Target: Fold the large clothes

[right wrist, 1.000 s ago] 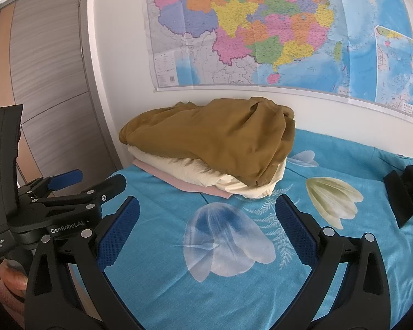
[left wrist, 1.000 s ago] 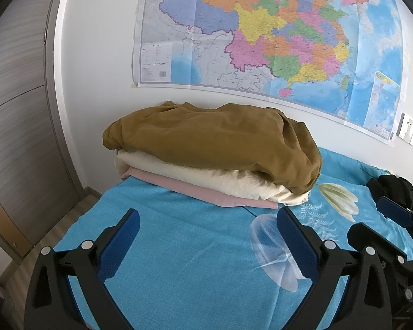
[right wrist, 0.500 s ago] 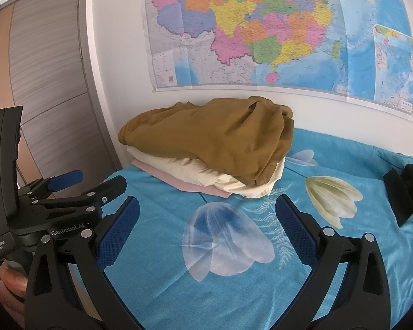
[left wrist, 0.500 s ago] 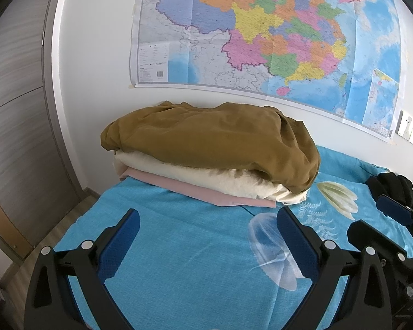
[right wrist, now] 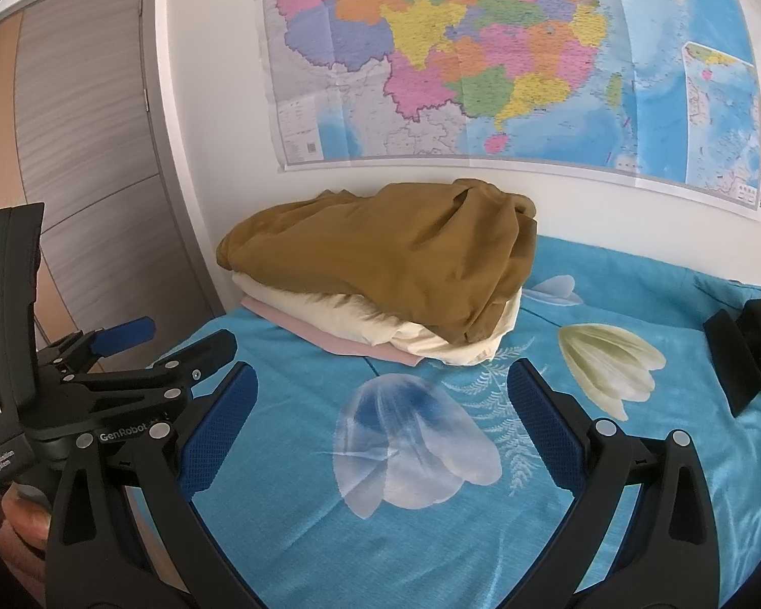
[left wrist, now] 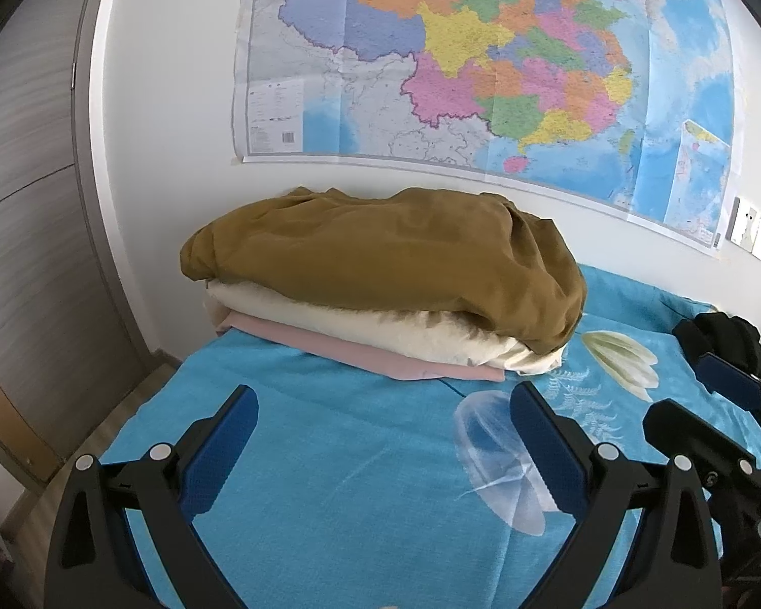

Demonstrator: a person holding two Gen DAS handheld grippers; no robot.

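A stack of clothes lies at the far end of the bed against the wall: a rumpled brown garment (left wrist: pixel 380 264) on top, a cream one (left wrist: pixel 360 325) under it and a flat pink one (left wrist: pixel 370 355) at the bottom. The stack also shows in the right wrist view (right wrist: pixel 395 269). My left gripper (left wrist: pixel 380 436) is open and empty, held above the blue sheet short of the stack. My right gripper (right wrist: pixel 380 421) is open and empty, also short of the stack. The left gripper shows at the left of the right wrist view (right wrist: pixel 172 355).
The bed has a blue flowered sheet (left wrist: pixel 330 457). A black garment (right wrist: pixel 751 345) lies at the right edge of the bed. A large map (left wrist: pixel 482 61) hangs on the wall behind. A wooden door (right wrist: pixel 76 162) stands at the left, with floor beside the bed.
Both views have shifted slightly; the clothes stack sits a little higher in the frames. Both grippers stay open and nothing has been touched.
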